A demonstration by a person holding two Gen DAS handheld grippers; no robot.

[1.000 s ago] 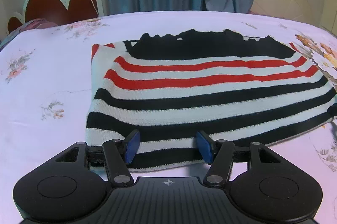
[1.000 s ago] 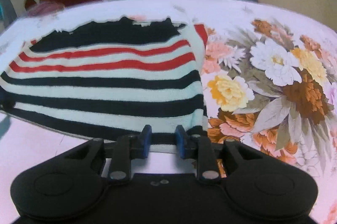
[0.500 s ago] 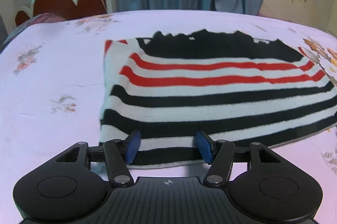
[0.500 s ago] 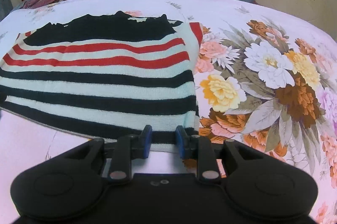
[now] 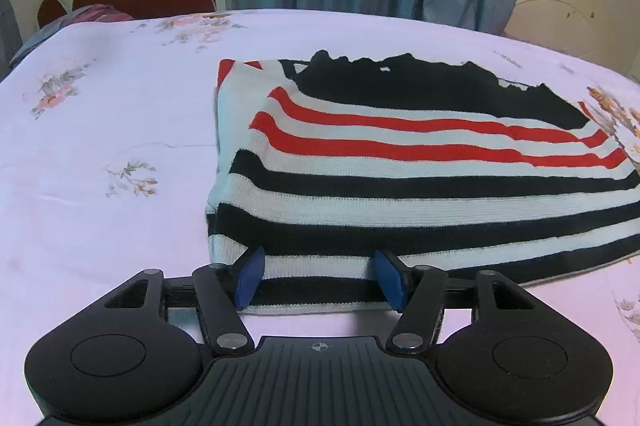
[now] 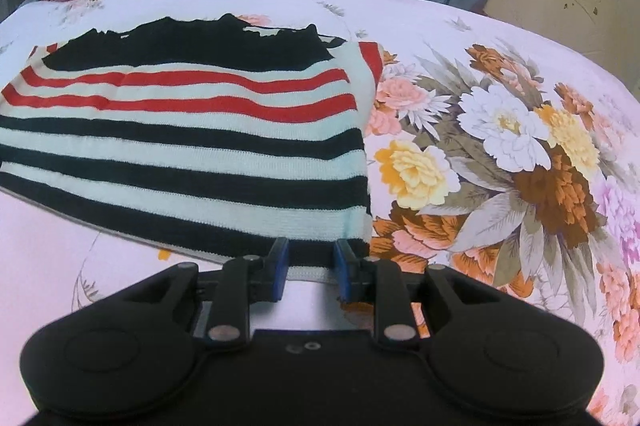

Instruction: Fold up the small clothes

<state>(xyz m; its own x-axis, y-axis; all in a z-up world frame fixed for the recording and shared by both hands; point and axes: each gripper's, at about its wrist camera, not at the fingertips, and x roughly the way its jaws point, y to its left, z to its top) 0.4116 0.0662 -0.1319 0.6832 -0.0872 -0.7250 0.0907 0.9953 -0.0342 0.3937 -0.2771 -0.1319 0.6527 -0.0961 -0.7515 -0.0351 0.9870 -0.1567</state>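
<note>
Left claw: the left claw (image 5: 320,276) has its blue pads (image 5: 250,276) wide apart, straddling the near hem at the sweater's near-left corner; the hem lies between the pads and nothing is pinched yet.
Right claw: the right claw (image 6: 310,268) has its pads narrowly apart, with the near hem at the near-right corner sitting in the gap; whether they touch the knit I cannot tell.
Garment: a knitted sweater with black, white and red stripes (image 5: 400,162) lies flat on the bed, directly ahead of both claws, its black neck end at the far side.
Long axis: the stripes and the near hem run left to right, across the line of both claws.
Nearer hand: each claw is at its own corner; neither is nearer overall.
Bed: a pale pink floral bedsheet (image 5: 100,146) carries the sweater; a large flower print (image 6: 500,154) lies just right of it.
Judgement: the coming move likely calls for both claws to close on the hem and carry it away toward the far neck edge.
</note>
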